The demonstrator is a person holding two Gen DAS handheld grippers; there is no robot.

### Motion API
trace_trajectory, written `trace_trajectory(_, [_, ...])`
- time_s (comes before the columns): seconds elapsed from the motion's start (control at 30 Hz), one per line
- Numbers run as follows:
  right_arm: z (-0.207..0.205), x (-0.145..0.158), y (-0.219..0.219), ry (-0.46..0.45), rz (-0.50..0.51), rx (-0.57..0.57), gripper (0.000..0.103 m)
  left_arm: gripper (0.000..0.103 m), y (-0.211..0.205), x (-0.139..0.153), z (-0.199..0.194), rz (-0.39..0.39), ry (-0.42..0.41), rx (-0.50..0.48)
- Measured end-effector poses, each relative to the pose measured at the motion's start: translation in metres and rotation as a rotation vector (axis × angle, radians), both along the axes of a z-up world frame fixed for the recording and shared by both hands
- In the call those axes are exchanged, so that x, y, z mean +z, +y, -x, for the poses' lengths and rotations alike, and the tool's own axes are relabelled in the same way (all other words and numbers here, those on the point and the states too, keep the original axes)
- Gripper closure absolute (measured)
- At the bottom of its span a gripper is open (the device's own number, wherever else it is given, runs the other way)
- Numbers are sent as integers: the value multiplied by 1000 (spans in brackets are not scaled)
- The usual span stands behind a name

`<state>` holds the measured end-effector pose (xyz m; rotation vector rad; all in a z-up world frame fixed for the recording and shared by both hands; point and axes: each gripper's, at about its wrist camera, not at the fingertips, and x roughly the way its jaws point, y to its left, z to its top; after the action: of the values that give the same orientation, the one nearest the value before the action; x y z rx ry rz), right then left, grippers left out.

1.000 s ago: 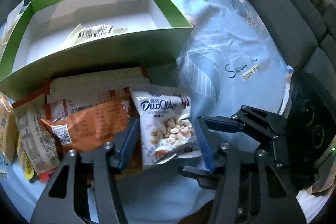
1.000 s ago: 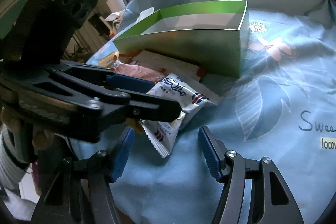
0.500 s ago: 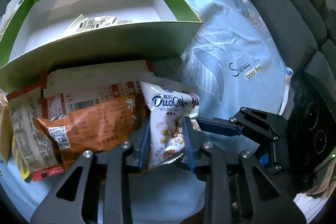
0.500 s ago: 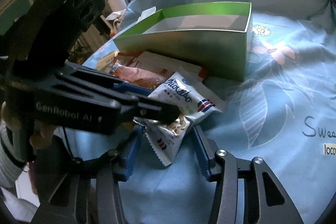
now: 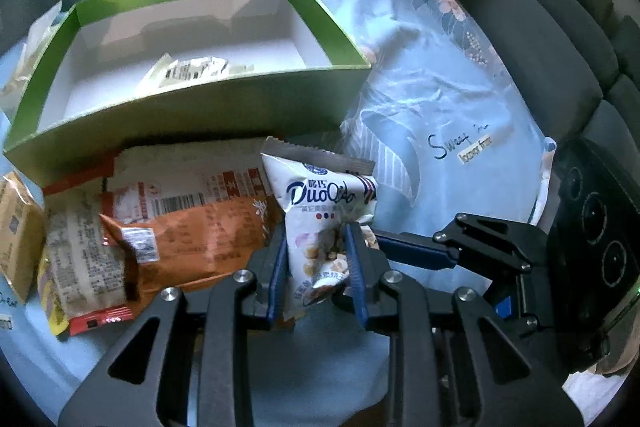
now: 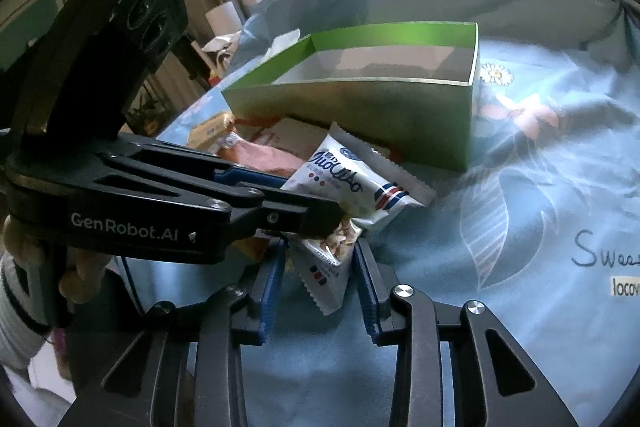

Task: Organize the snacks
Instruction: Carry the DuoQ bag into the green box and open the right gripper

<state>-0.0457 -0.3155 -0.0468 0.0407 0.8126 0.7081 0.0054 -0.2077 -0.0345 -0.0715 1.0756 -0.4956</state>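
Just before the green box's [image 5: 208, 115] near wall, we pinch the DuoQiao snack packet [image 5: 324, 223] in our left gripper [image 5: 316, 267]; our right gripper [image 6: 320, 287], jaws just narrowing, straddles its lower end, long axis pointing boxward.

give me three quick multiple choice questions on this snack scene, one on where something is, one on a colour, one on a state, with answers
1. Where is the white snack bag?
A. inside the box
B. on the blue cloth in front of the box
C. on the sofa

2. What colour is the outside of the box?
A. green
B. red
C. black

3. What is the left gripper doing?
A. hanging open over the box
B. shut on the orange packet
C. shut on the white snack bag

Answers:
1 B, the bag stands on the blue cloth just before the box's front wall.
2 A, its walls are green.
3 C, its blue fingers press both sides of the bag.
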Motion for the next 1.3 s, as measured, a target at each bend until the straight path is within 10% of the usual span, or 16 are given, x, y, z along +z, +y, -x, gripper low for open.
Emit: trace_trajectory(1.3, [-66,91,28,-239,-23,27,67,74,27,96,-55,5,-232,105])
